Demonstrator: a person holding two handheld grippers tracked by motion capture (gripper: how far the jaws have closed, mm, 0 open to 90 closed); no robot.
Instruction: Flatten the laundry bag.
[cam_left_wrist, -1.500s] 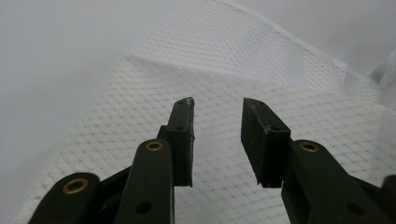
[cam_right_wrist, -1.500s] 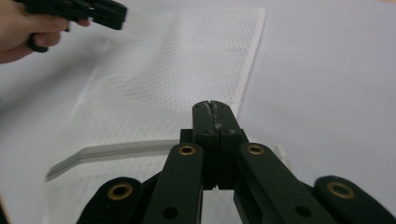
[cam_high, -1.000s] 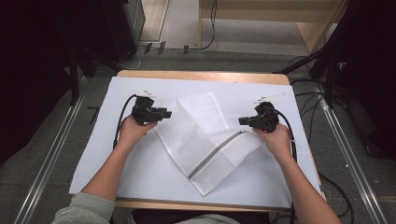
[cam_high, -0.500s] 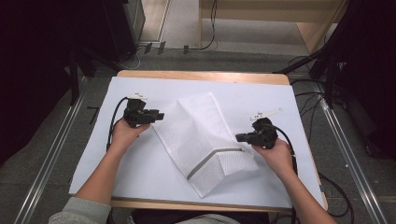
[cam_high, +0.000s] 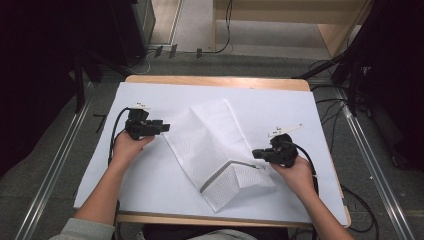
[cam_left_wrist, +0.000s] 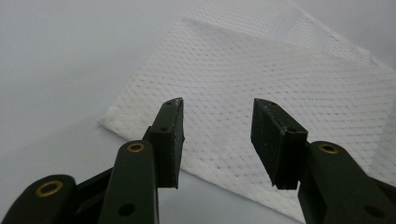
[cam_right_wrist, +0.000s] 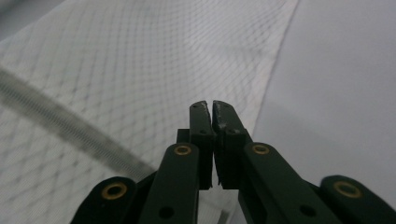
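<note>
White mesh laundry bag (cam_high: 215, 150) lies flat, diagonal across the middle of the white table cover (cam_high: 300, 110); its lower end is folded over, with the grey zipper band (cam_high: 220, 175) along the fold. Left gripper (cam_high: 162, 126) sits just beside the bag's upper-left edge. In the left gripper view its jaws stand apart with nothing between them, mesh behind; they have just been opening. Right gripper (cam_high: 256, 153) rests at the folded corner. In the right gripper view its jaws are pressed together; whether they pinch any mesh cannot be told.
</note>
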